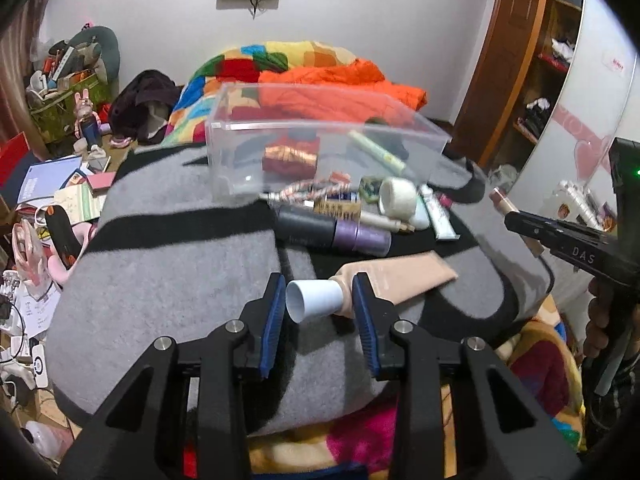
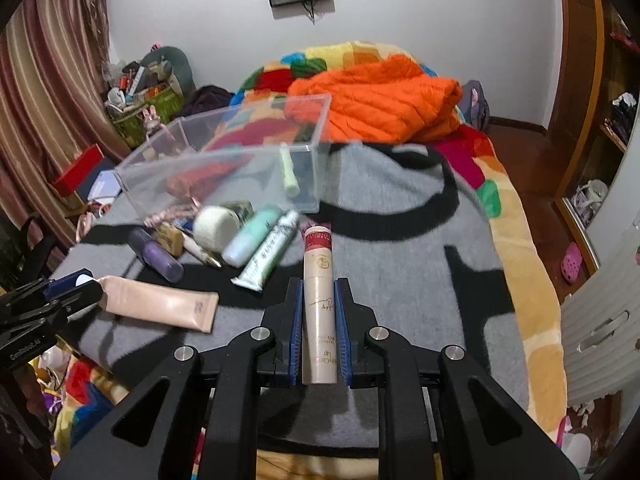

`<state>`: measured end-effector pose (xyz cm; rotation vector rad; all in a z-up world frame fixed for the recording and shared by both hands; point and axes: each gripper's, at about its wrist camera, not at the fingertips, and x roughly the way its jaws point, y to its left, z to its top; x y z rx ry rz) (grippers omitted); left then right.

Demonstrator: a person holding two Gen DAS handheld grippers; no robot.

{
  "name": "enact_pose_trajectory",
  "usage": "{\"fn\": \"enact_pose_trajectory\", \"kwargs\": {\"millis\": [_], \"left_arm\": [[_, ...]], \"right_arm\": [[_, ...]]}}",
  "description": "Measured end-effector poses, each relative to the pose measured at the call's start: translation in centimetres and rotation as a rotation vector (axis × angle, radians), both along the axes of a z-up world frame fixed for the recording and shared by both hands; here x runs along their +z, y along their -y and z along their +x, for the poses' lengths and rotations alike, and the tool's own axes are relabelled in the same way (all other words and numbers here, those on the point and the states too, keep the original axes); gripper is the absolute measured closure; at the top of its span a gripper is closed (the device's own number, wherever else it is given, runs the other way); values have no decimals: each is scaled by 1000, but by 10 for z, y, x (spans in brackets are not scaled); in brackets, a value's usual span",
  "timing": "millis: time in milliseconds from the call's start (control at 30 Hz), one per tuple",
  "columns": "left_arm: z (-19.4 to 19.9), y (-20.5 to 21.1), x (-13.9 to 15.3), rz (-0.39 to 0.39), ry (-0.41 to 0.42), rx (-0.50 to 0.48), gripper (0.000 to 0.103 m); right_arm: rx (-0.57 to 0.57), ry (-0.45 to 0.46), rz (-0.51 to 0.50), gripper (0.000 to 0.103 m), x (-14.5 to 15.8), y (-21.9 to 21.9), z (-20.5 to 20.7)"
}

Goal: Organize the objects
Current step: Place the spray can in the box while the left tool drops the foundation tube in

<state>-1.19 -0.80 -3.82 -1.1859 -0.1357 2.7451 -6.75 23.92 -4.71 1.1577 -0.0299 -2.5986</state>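
My left gripper (image 1: 320, 300) is open, its blue pads either side of the white cap of a beige tube (image 1: 384, 280) that lies on the grey blanket (image 1: 168, 264); the tube also shows in the right wrist view (image 2: 160, 304). My right gripper (image 2: 318, 308) is shut on a cream lip-care tube with a red band (image 2: 319, 280), held above the blanket; it also shows in the left wrist view (image 1: 516, 216). A clear plastic box (image 1: 320, 136) holds a red-gold item (image 1: 290, 156) and a pale green stick (image 1: 376, 150).
A pile of cosmetics lies in front of the box: purple bottle (image 1: 332, 232), white roll (image 1: 398, 196), mint bottle (image 2: 252, 236), green-white tube (image 2: 268, 256). An orange jacket (image 2: 380, 96) lies behind on a colourful quilt. Clutter covers the floor on the left (image 1: 48, 184).
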Motion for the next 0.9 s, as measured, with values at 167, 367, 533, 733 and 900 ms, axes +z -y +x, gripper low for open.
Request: {"fn": "enact_pose_trajectory", "kwargs": {"millis": [167,367,533,733,900], "left_arm": [[3,2,18,-7,-52,10,69],[-4,12,38,26,-104,30,76],[-17,18,51,49,-124,29,78],[-30,20,60,67,-133,17,79],[-40,18,82,63,-174,-8,80]], "right_arm": [[11,-37,-9,89,14,4,-1],[20,-66,-30,89,26,10,-6],[32,-92,-26,89,34,18,-12],[47,-102,-38,89,39,24,-23],[57,-113,-35,89,43,31,-31]]}}
